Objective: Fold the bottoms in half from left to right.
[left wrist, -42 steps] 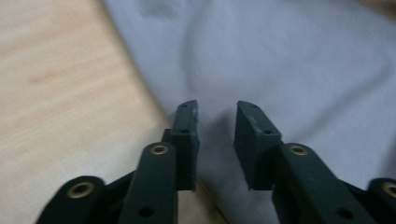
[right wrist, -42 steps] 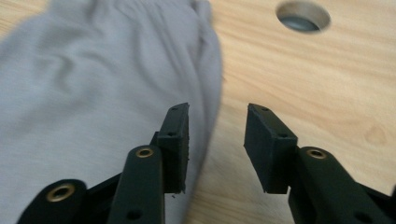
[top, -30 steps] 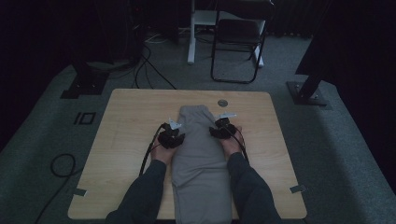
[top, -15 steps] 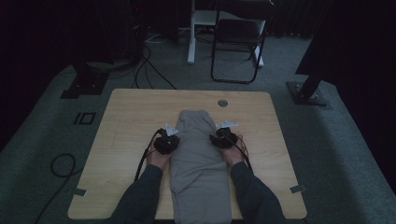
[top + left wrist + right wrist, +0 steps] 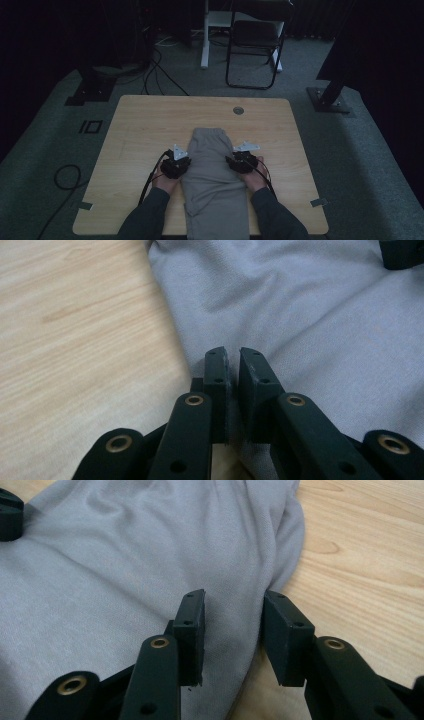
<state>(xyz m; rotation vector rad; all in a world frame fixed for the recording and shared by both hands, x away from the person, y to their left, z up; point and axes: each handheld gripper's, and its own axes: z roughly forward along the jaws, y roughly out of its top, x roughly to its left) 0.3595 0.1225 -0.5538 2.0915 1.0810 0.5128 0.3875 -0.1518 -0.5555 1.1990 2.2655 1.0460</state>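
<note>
A long folded grey cloth lies down the middle of the wooden table, with its near end over the front edge. My left gripper sits at the cloth's left edge; its jaws have just been closing. In the left gripper view the gripper is nearly shut, pinching the edge of the cloth. My right gripper is at the right edge and has also been closing. In the right gripper view the gripper keeps a wider gap, with a thick fold of the cloth between its jaws.
A round grommet is set in the table's far side. Beyond the table stand a dark chair and a white post. Stand bases flank the table, and a cable loops on the floor at the left.
Both hands have drawn back toward the table's front edge, and the cloth has slid with them. Its far end now lies farther from the grommet.
</note>
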